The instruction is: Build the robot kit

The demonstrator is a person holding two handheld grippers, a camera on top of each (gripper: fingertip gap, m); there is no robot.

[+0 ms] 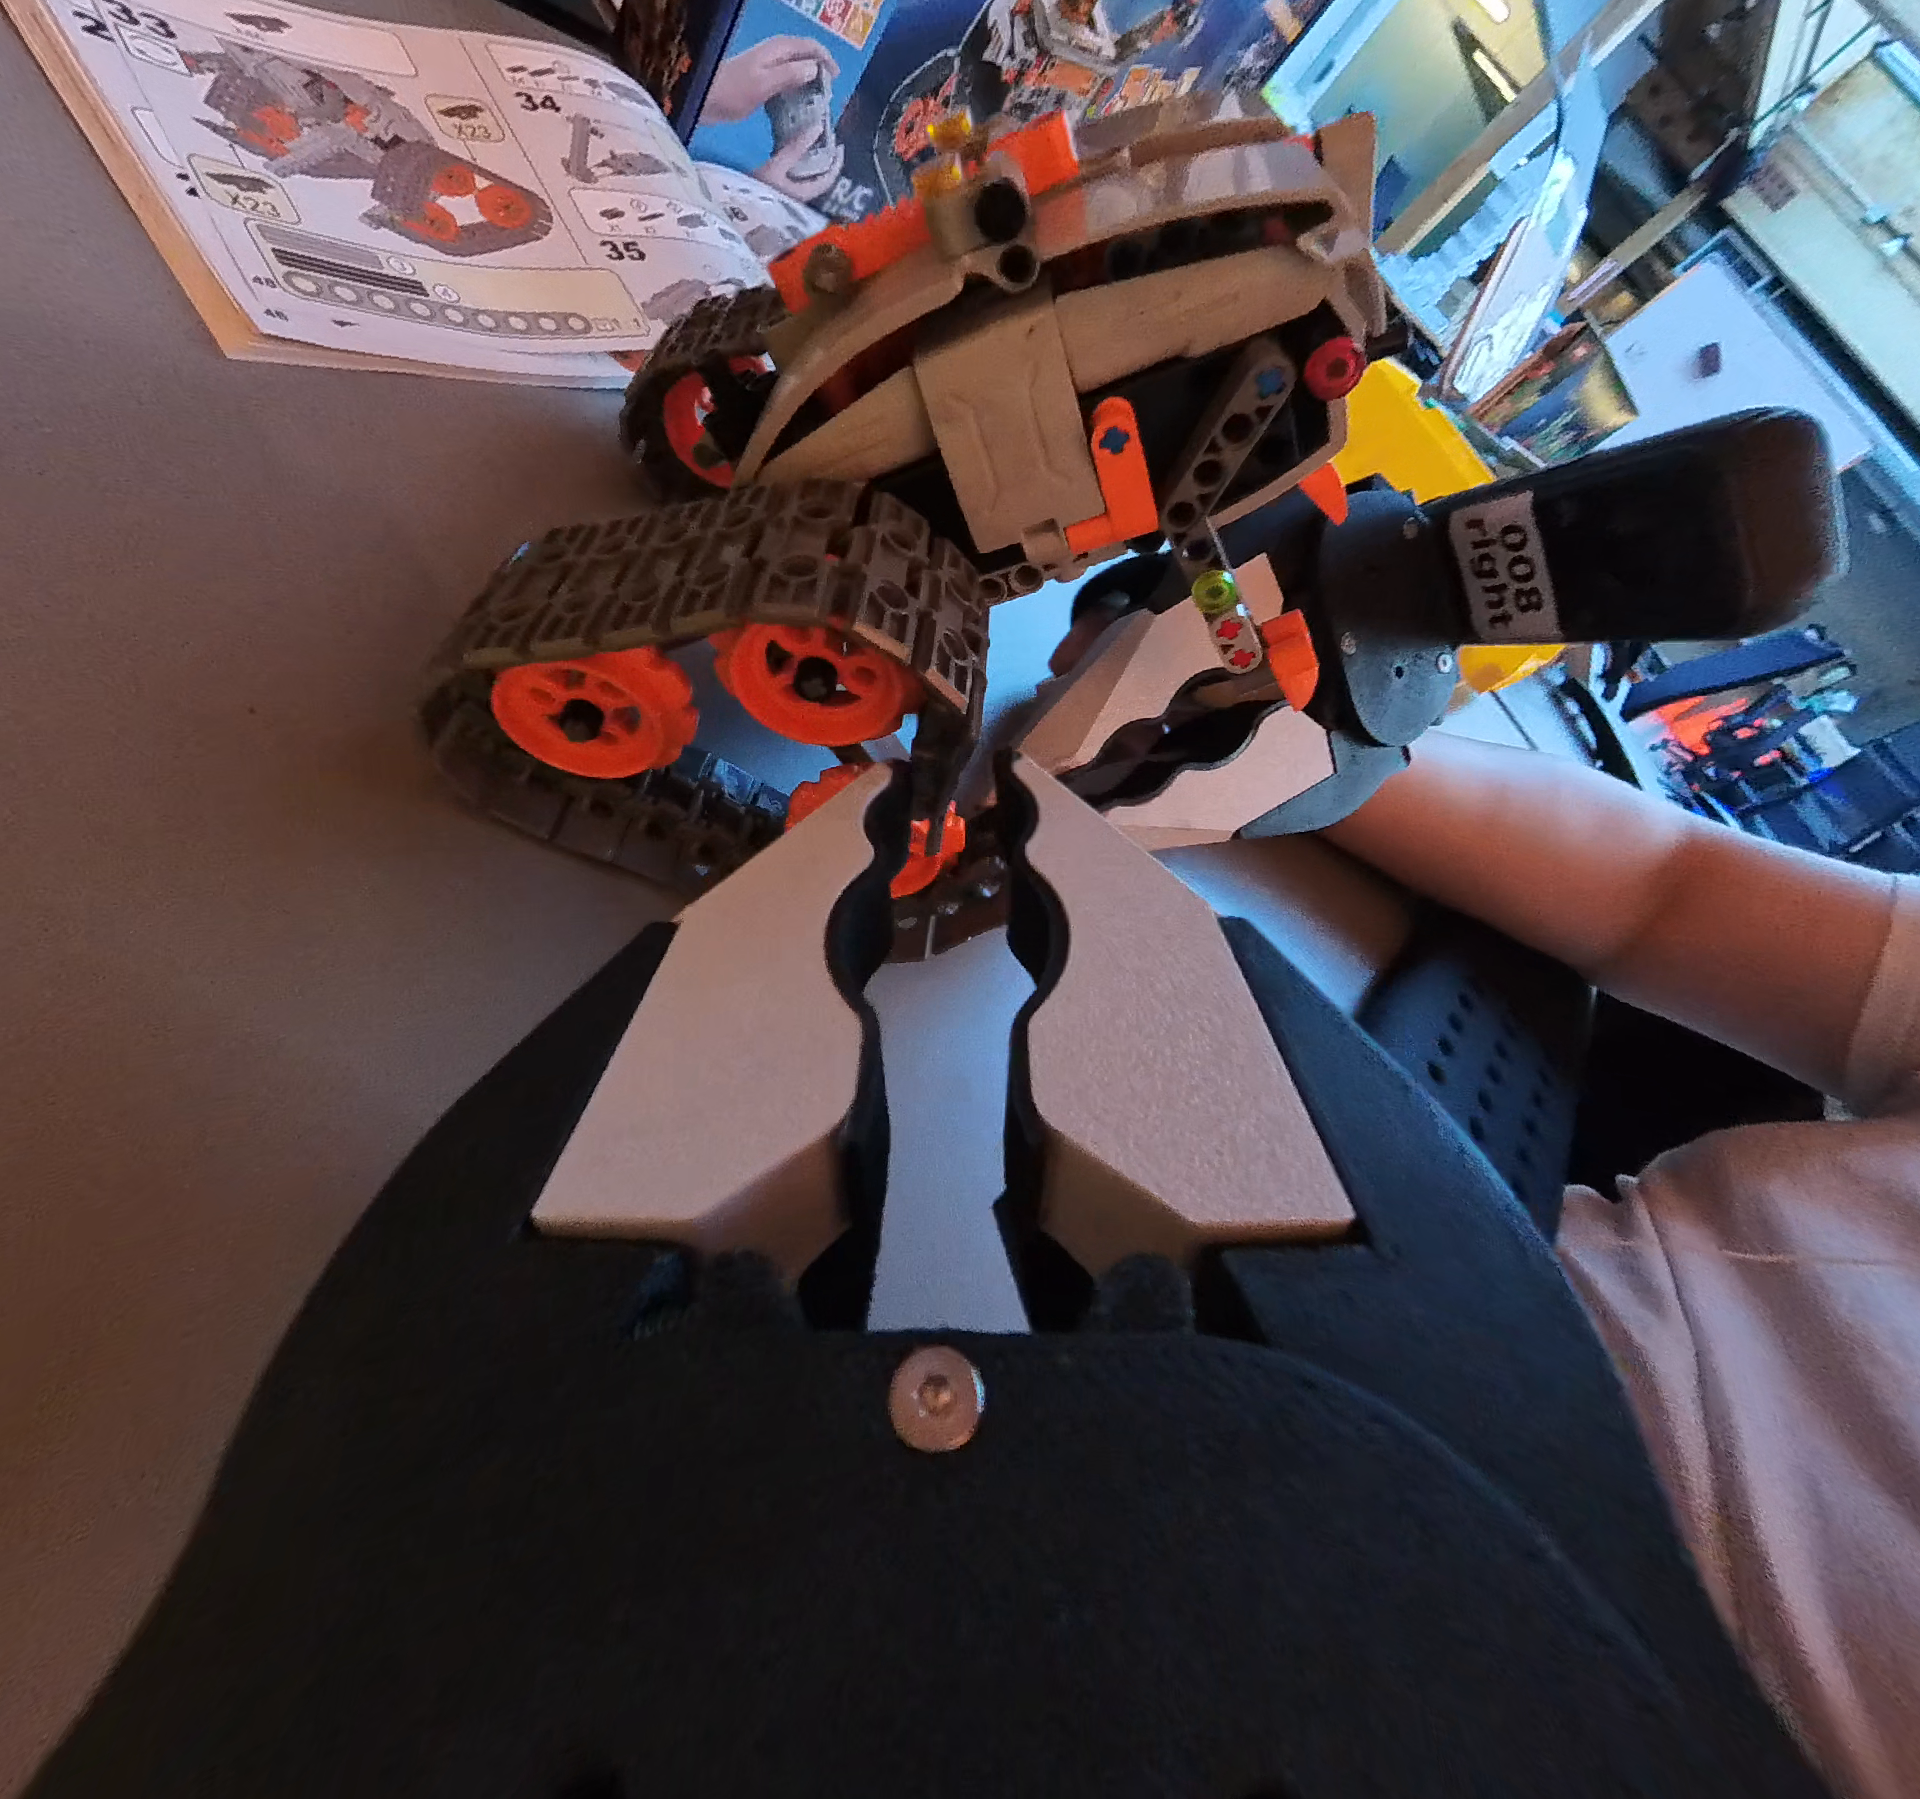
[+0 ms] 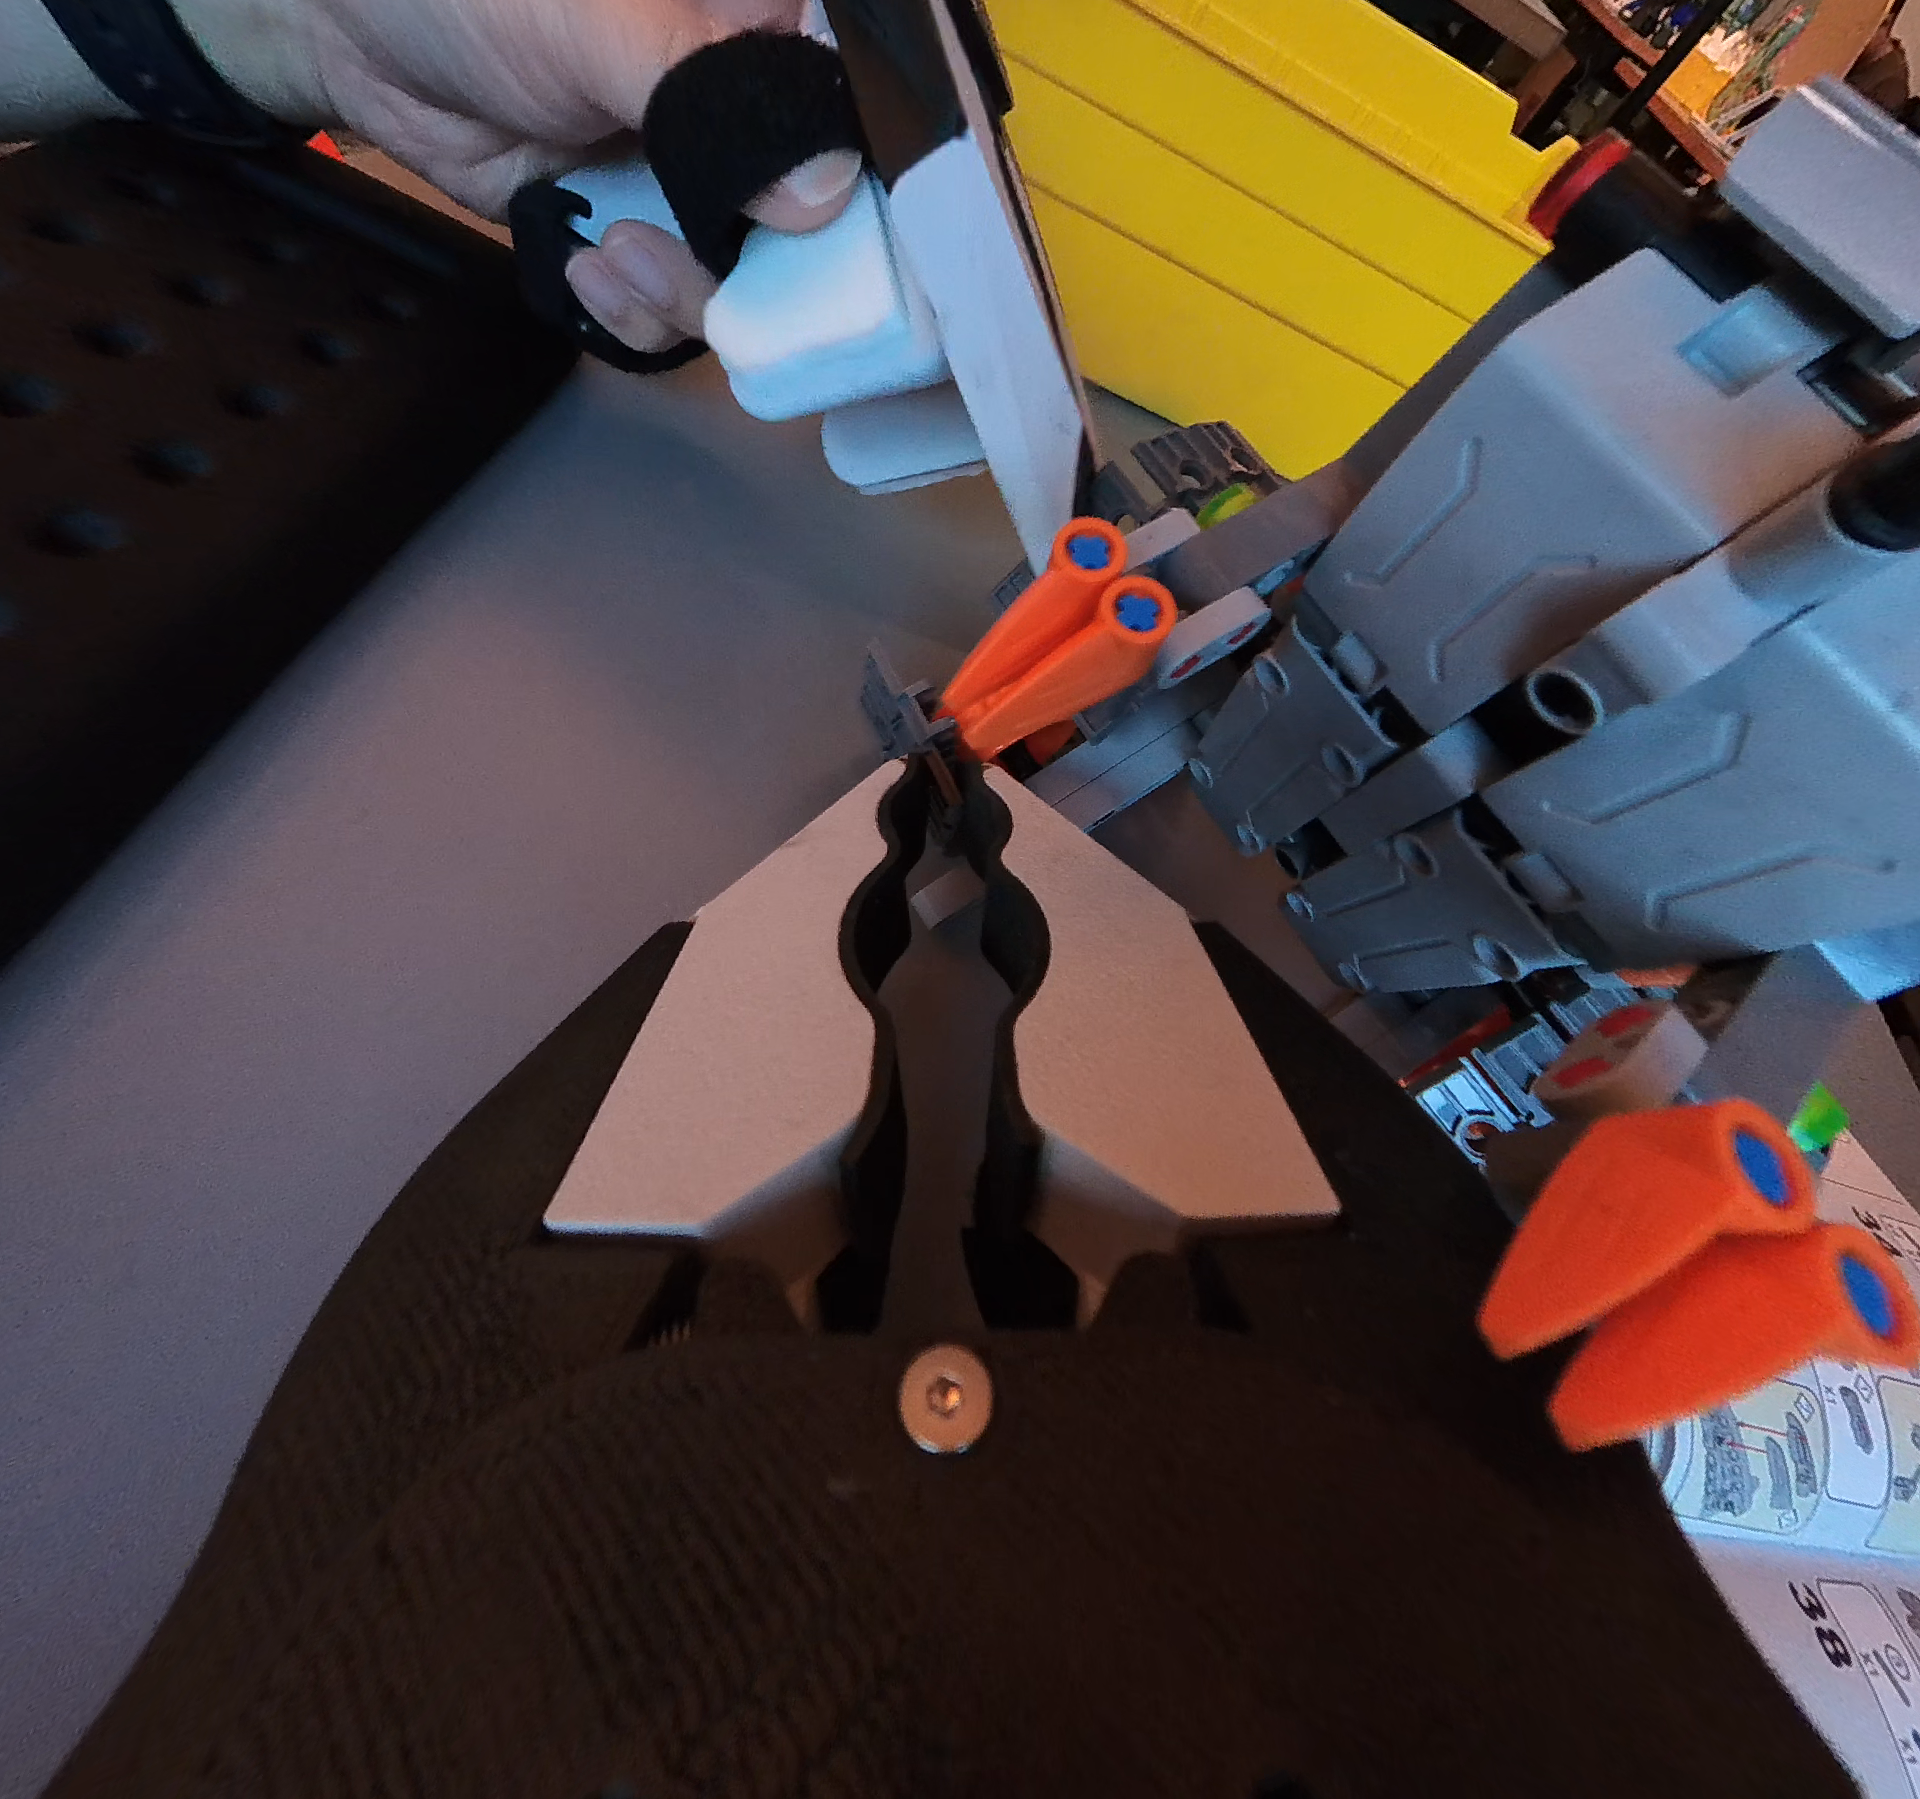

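Left gripper (image 1: 940, 799): jaws narrow, tips closed on the loose track end (image 1: 943, 762), a dark grey strand of links hanging off the tracked model (image 1: 1039, 378). The model sits tilted on the table (image 1: 208, 814), one side's orange wheels (image 1: 592, 710) towards me. I cannot tell whether its far end touches the table.

Right gripper (image 2: 940, 783): jaws narrow, pinching a small grey part (image 2: 909, 705) at the very tips, right at the point of a pair of orange claws (image 2: 1060, 648) on the model's underside. Contact is crowded there. The part looks joined to the model, but I would not swear to it.

Handling note: both holds are fingertip-only on thin plastic. I judge that any twist would let the link strand slip or pop a link, so square, even pressure suits this grip.

Surface: plain grey tabletop, matte, no mat. An open instruction booklet (image 1: 364, 191) lies beyond the model, with a printed blue box (image 1: 935, 35) standing behind it. A yellow bin (image 2: 1247, 170) stands beyond the model in the right wrist view. A bare hand (image 2: 468, 35) grips the other handle.

Room: a workshop-like space with shelving and strip lights in the background.
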